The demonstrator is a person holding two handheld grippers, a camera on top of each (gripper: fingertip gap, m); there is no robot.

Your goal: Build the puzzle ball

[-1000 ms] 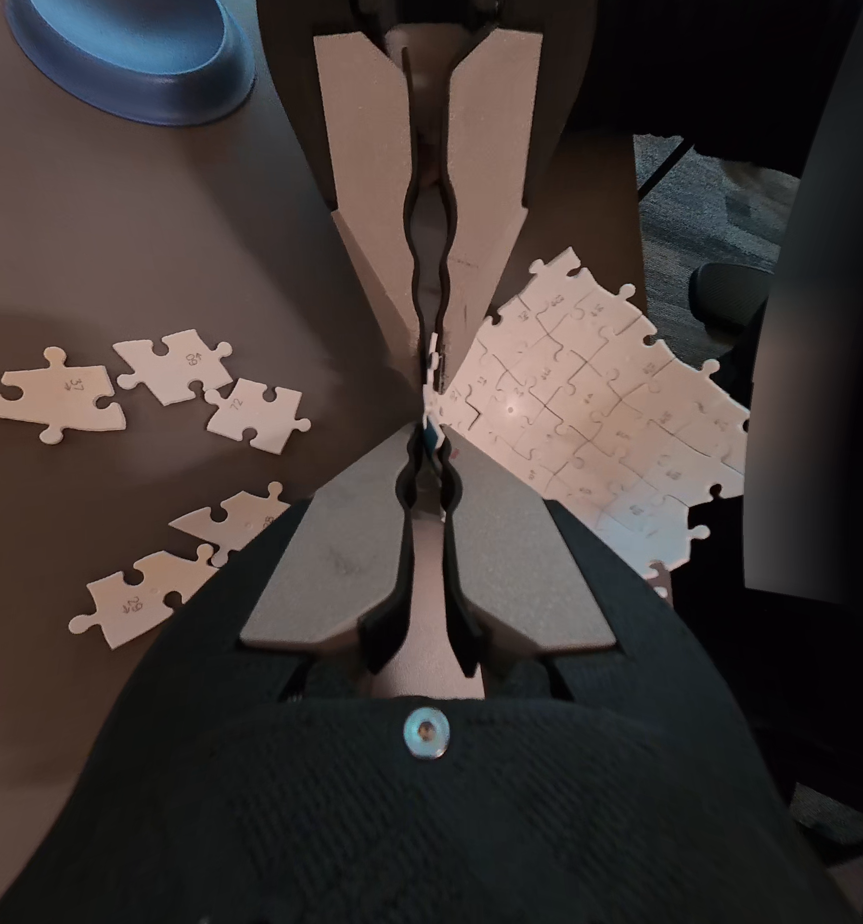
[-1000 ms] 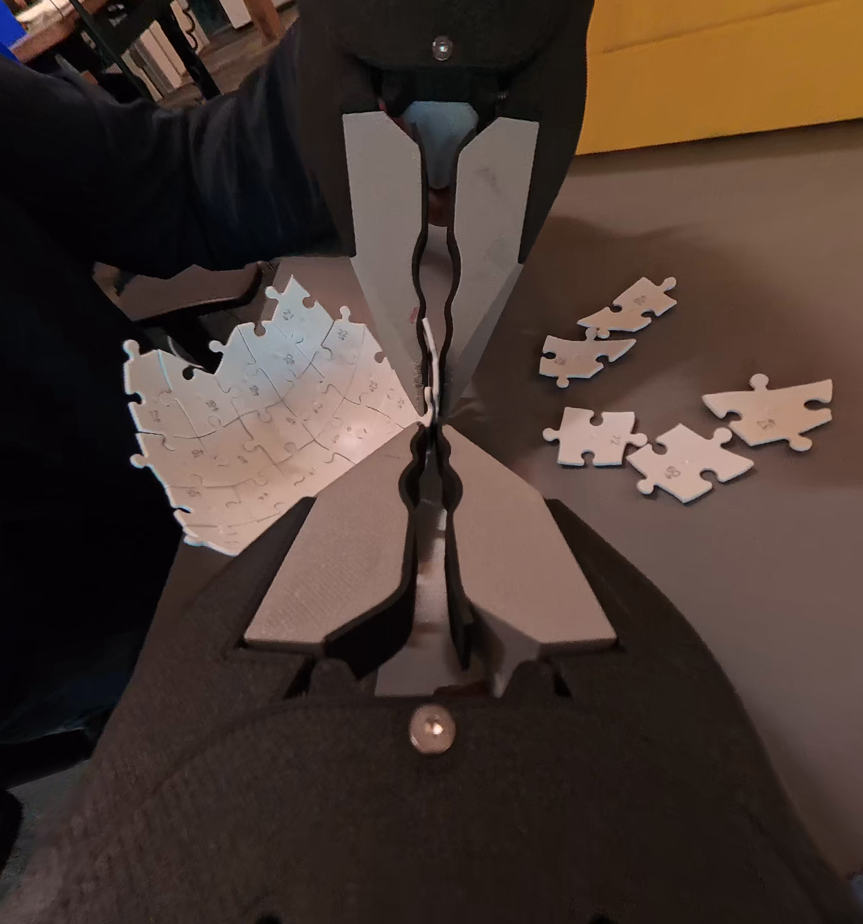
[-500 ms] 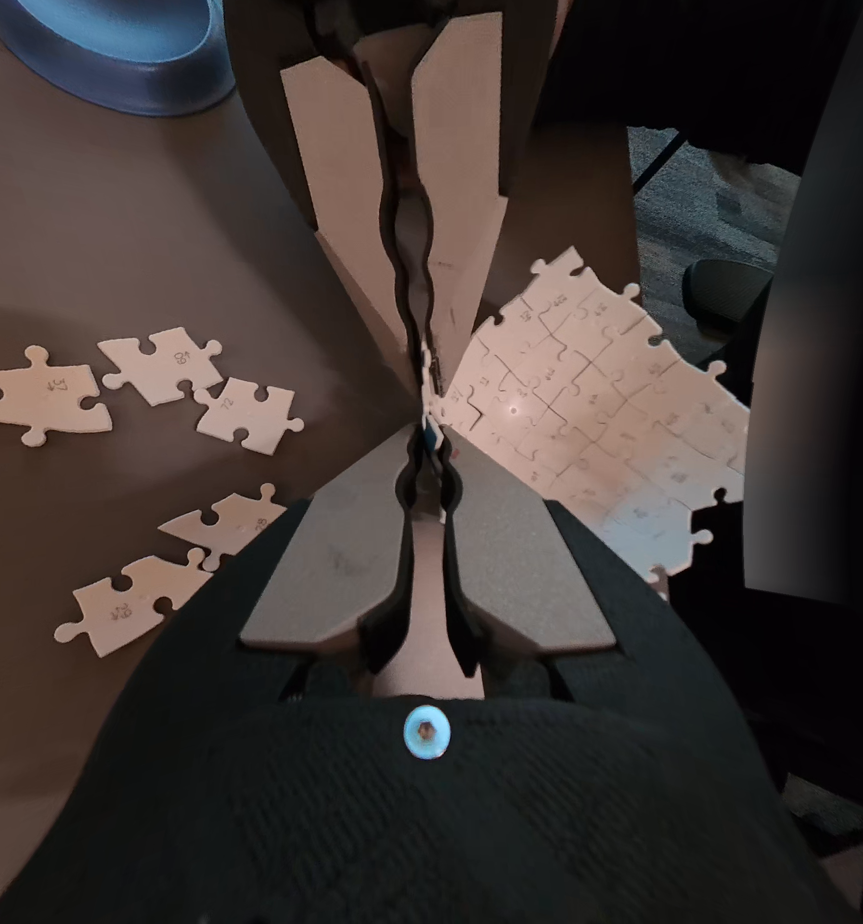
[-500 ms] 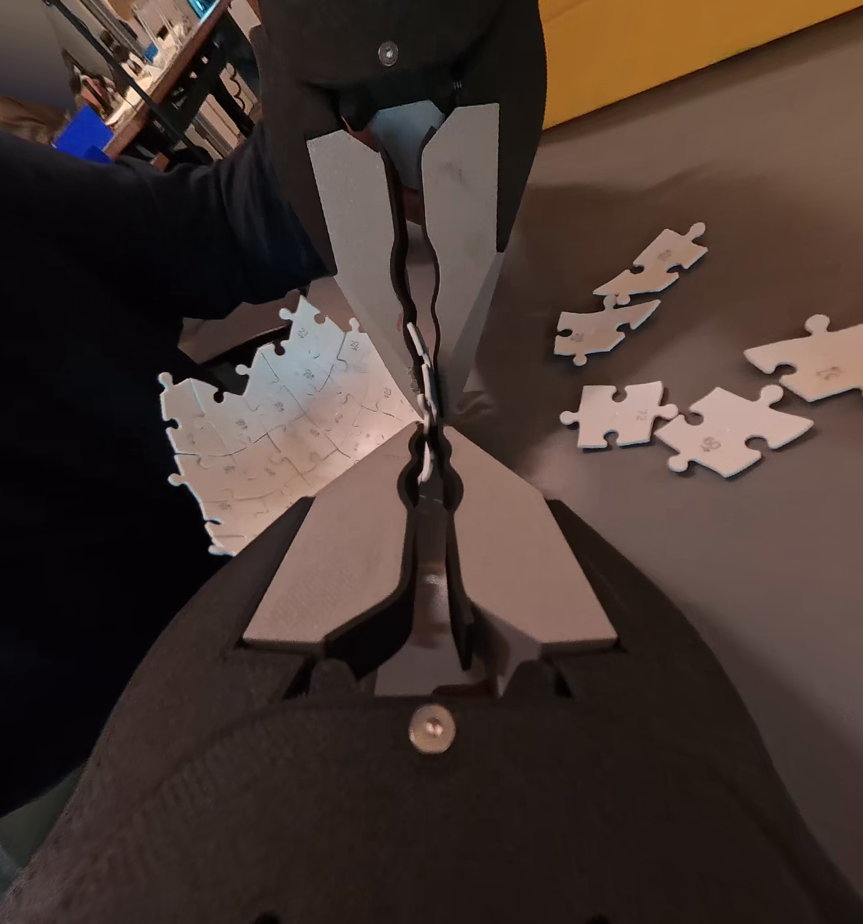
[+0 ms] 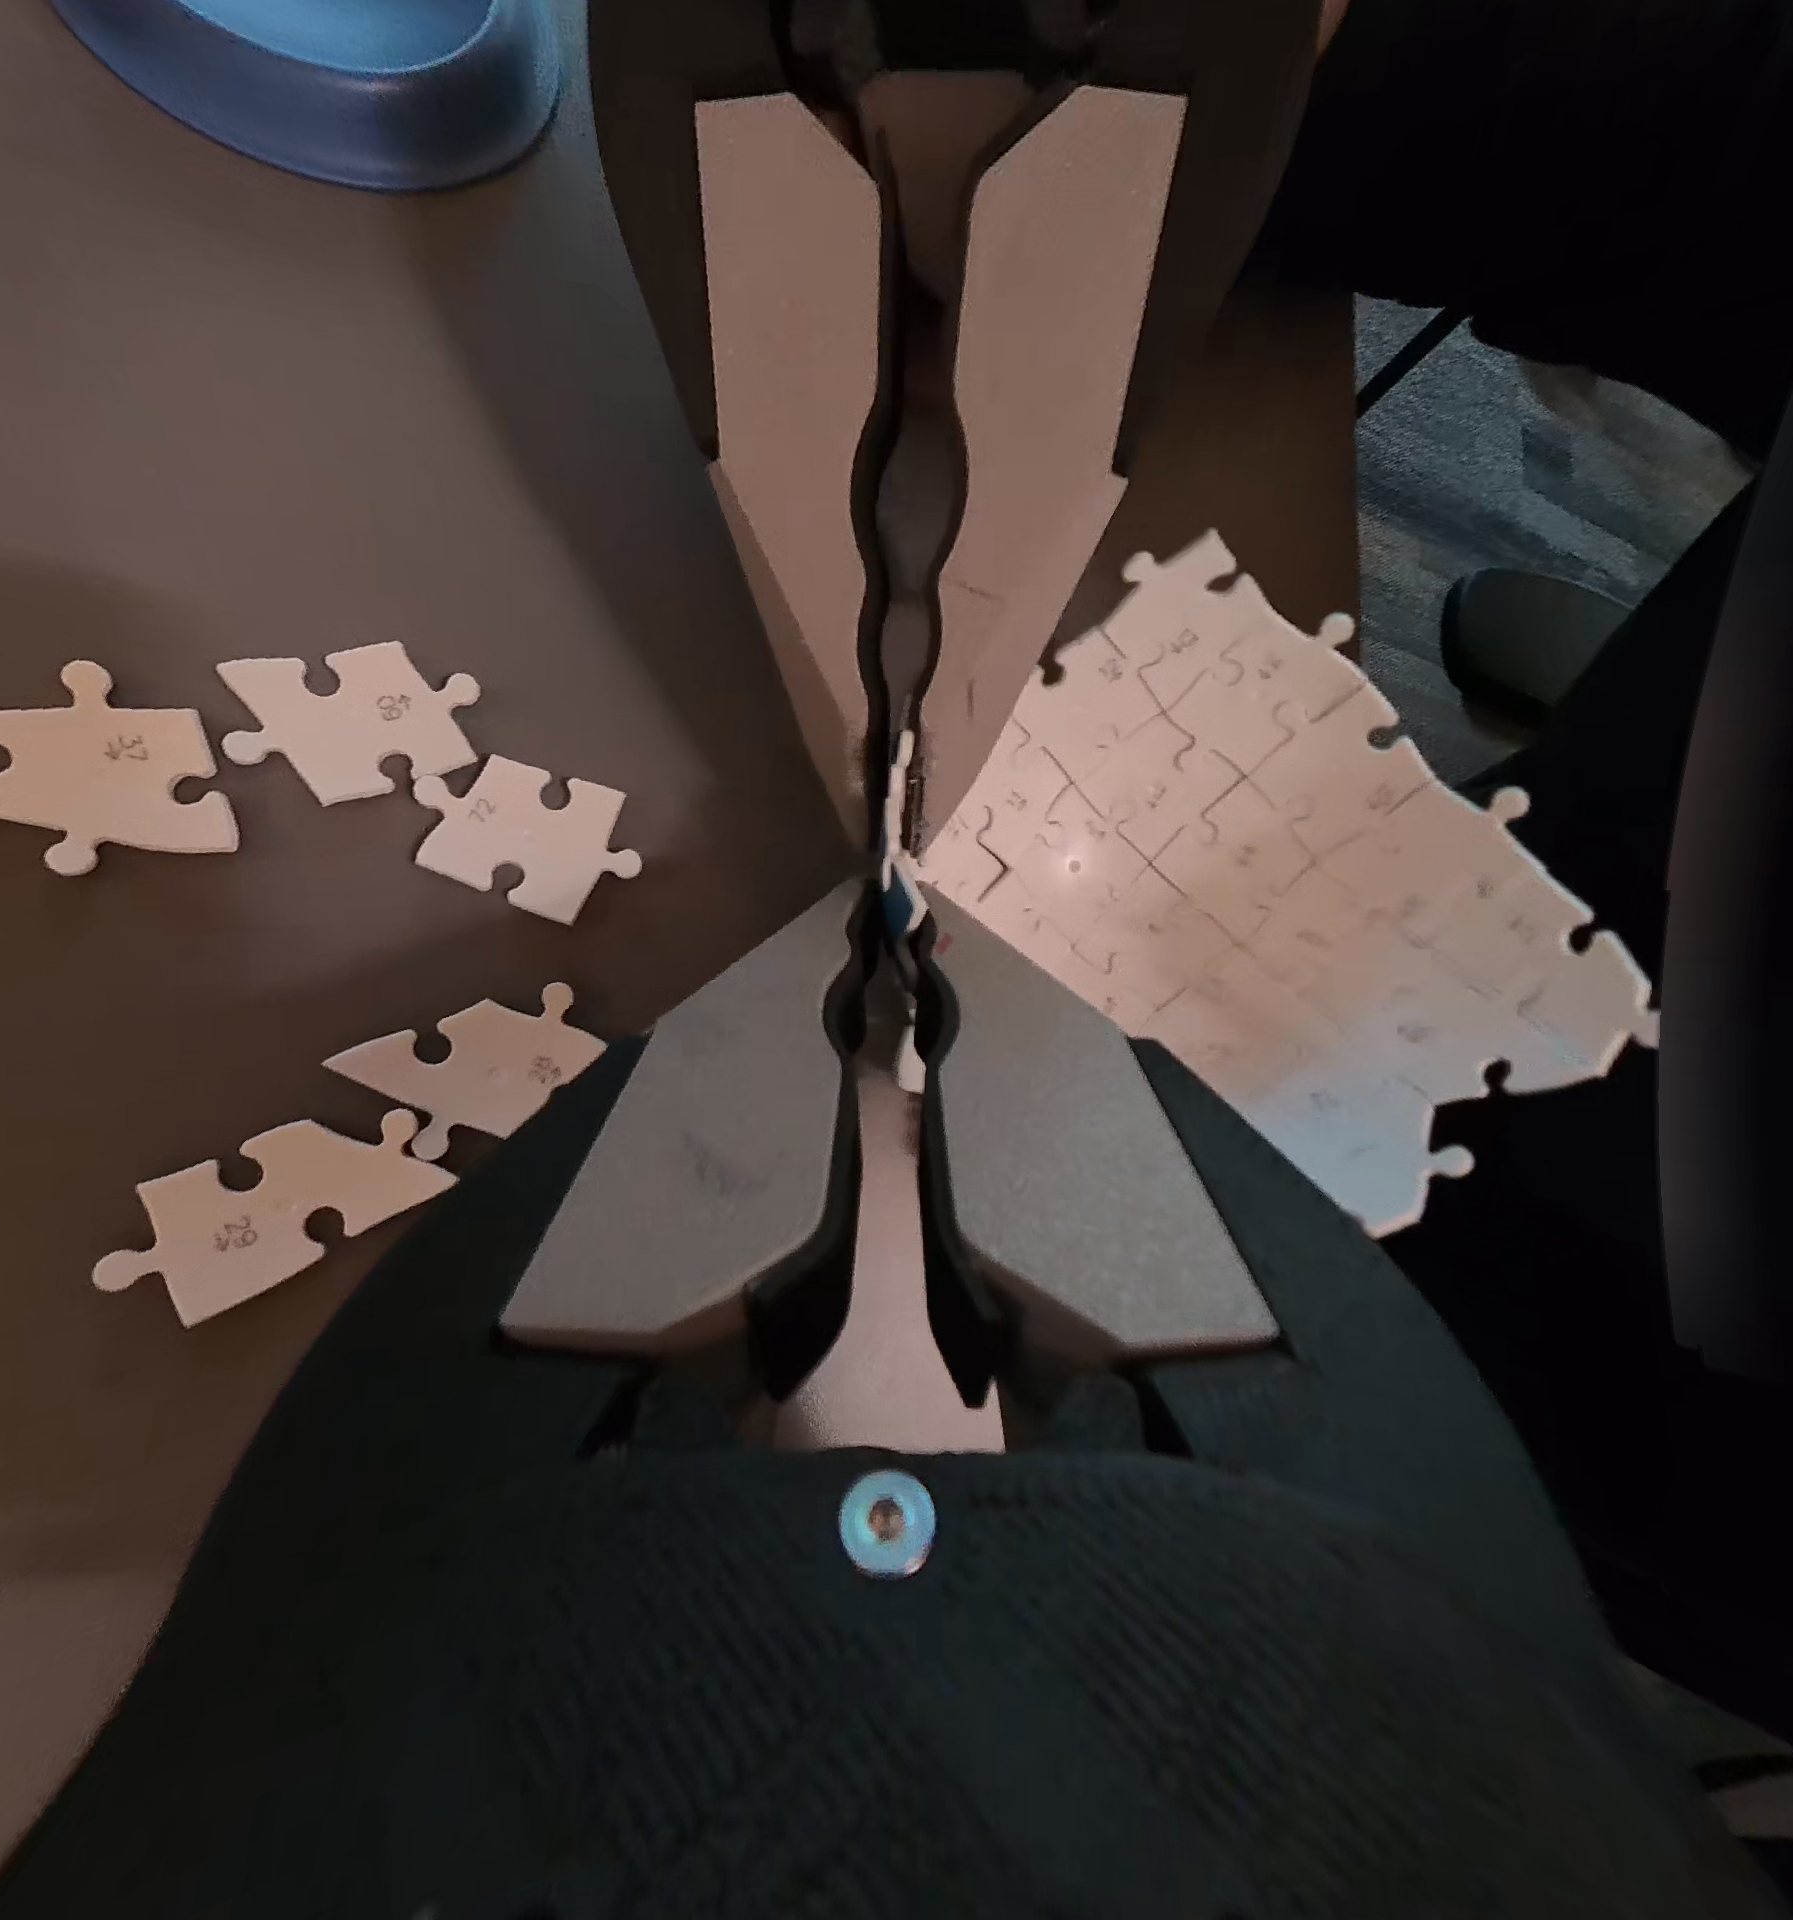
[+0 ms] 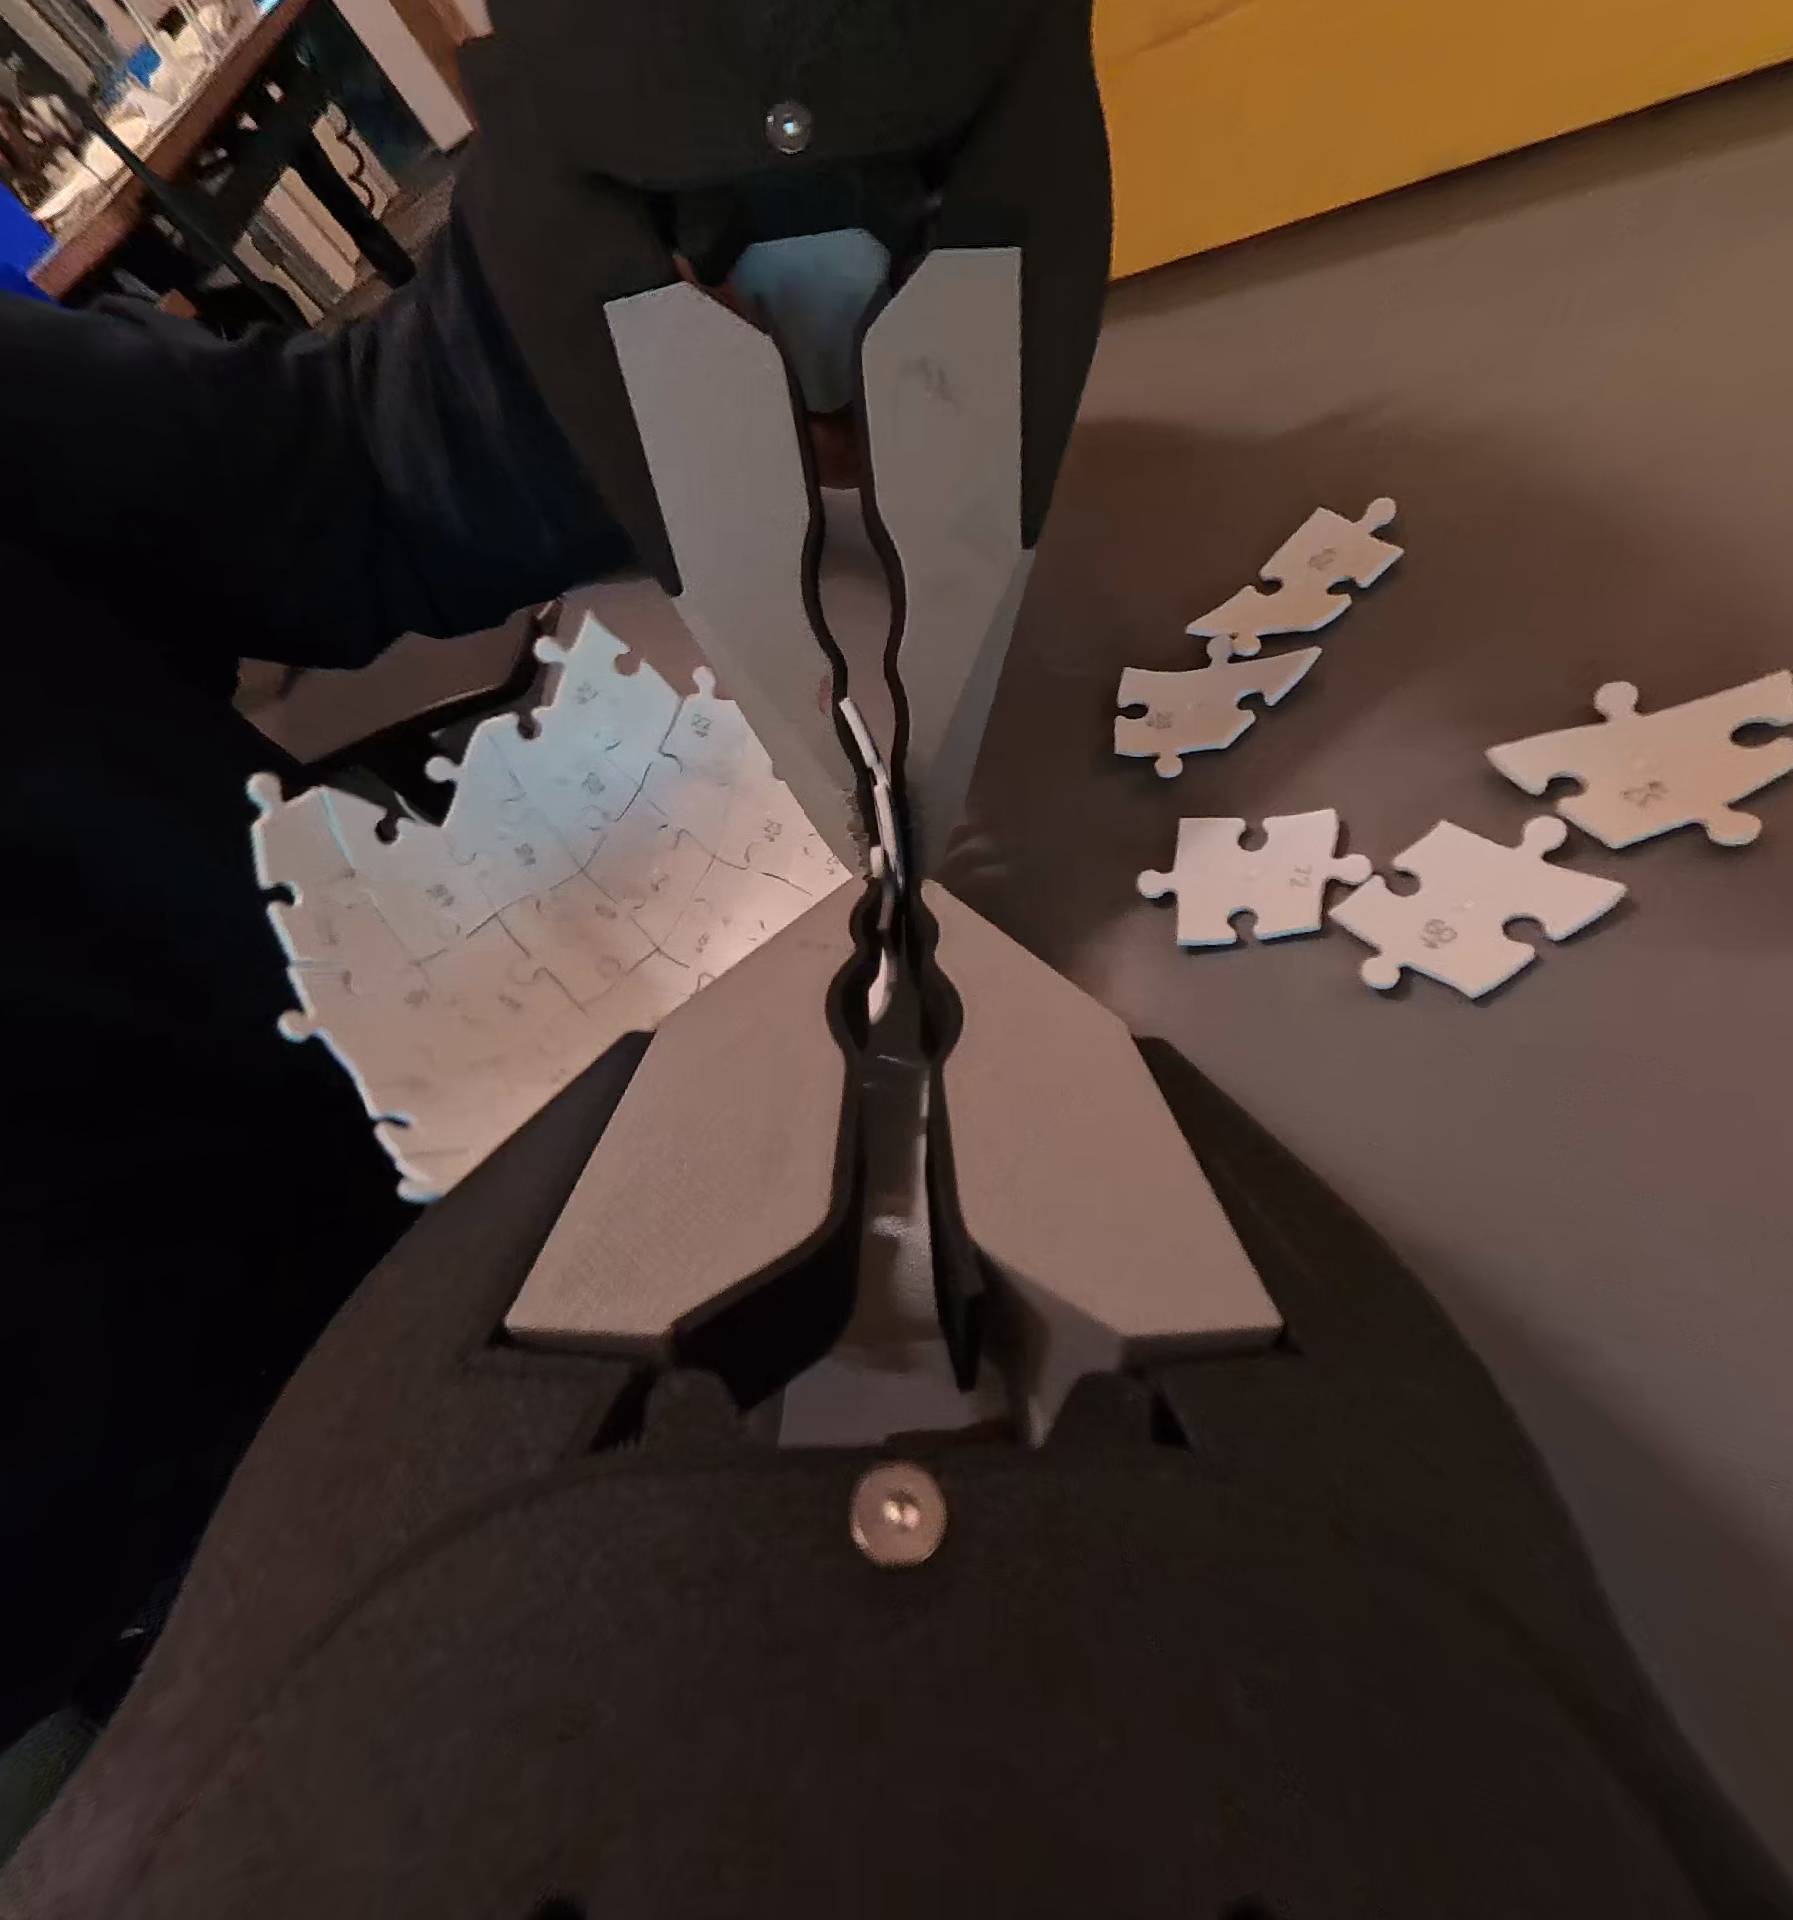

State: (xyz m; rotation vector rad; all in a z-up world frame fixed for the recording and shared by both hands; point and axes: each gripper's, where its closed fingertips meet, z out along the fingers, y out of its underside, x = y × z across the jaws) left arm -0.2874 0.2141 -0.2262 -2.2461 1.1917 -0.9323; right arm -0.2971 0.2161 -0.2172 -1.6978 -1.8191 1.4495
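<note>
The assembled puzzle section [image 5: 1287,883], a curved white sheet of joined pieces, is held in the air edge-on to both cameras. My left gripper [image 5: 892,909] is shut on its near edge. My right gripper [image 5: 897,821] comes from the top of the left wrist view, tip to tip with the left, and is shut on the same edge. In the right wrist view the section [image 6: 559,914] fans out left of my right gripper [image 6: 884,920], and the left gripper [image 6: 876,831] comes from above. A thin white edge [image 6: 864,753] shows between its fingers. I cannot tell whether the gripped end piece is fully joined.
Several loose white pieces lie on the dark table [image 5: 248,416], among them one [image 5: 92,769], another [image 5: 518,831] and a third [image 5: 248,1216]; they also show in the right wrist view [image 6: 1474,914]. A blue bowl [image 5: 352,114] stands far left. A dark sleeve [image 6: 196,468], a chair [image 5: 1754,727] and a yellow wall [image 6: 1391,104] border the space. The grippers are tip to tip, or close to it.
The right gripper leaned sideways half a second ago and now stands straight again, opposite the left. Both stay shut, tip to tip, on the section's edge. The loose pieces have not moved.
</note>
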